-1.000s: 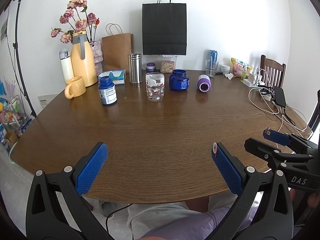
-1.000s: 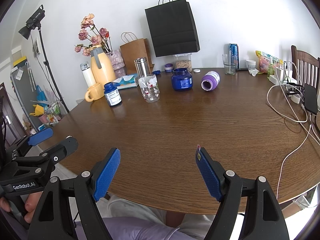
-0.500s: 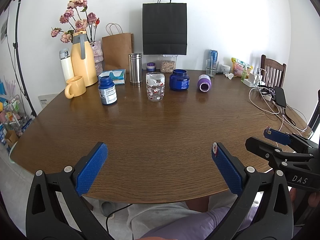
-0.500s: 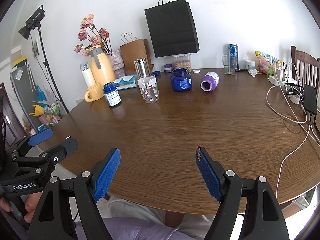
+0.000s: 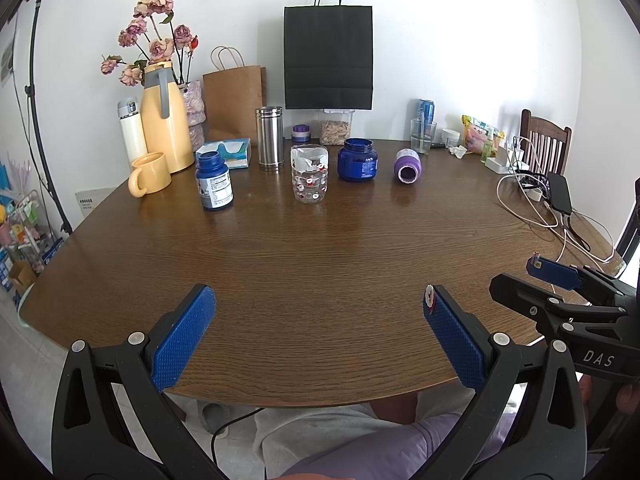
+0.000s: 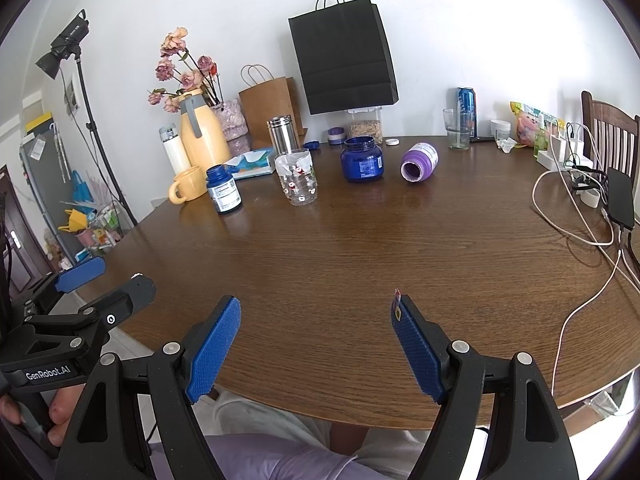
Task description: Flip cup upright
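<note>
A purple cup (image 5: 407, 165) (image 6: 419, 161) lies on its side at the far side of the wooden table (image 5: 320, 264), its open mouth turned toward me. My left gripper (image 5: 316, 300) hovers open over the near table edge, nothing between its blue pads. My right gripper (image 6: 316, 308) is also open and empty at the near edge, far short of the cup. Each gripper shows at the side of the other's view: the right gripper (image 5: 536, 280), the left gripper (image 6: 104, 280).
Left of the cup stand a blue jar (image 5: 357, 159), a patterned clear glass (image 5: 309, 175), a steel tumbler (image 5: 269, 138), a blue bottle (image 5: 214, 181), a yellow mug (image 5: 149, 174) and a yellow jug (image 5: 165, 132). Cables (image 6: 576, 220) and a phone (image 6: 621, 198) lie at right.
</note>
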`<state>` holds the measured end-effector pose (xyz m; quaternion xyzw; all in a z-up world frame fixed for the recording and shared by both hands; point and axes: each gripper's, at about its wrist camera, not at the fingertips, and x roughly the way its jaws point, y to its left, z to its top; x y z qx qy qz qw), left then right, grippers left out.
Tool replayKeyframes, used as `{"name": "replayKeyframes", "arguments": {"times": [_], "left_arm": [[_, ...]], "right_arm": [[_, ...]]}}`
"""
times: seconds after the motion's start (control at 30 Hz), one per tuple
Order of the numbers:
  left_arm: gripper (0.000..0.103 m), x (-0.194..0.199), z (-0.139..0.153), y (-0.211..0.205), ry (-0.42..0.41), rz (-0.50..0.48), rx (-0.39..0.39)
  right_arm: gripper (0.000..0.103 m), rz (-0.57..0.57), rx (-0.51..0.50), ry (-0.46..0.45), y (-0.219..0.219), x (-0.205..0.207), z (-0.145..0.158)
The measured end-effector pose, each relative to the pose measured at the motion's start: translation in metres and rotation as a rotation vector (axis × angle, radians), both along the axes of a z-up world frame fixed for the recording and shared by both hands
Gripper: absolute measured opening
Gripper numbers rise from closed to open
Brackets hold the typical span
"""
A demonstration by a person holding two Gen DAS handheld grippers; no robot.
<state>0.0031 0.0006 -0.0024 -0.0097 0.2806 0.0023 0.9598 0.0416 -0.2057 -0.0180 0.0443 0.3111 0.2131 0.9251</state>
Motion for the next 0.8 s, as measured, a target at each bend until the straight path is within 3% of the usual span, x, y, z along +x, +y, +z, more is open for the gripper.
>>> {"name": "replayKeyframes", "arguments": {"times": [0.8], "left_arm": [[0.103,0.0017,-0.0062,-0.0004,0.010,0.005,0.002]], "right_arm": [[0.081,-0.002,0.001,0.003,-0.0032,0.0028,-0.0025]]}}
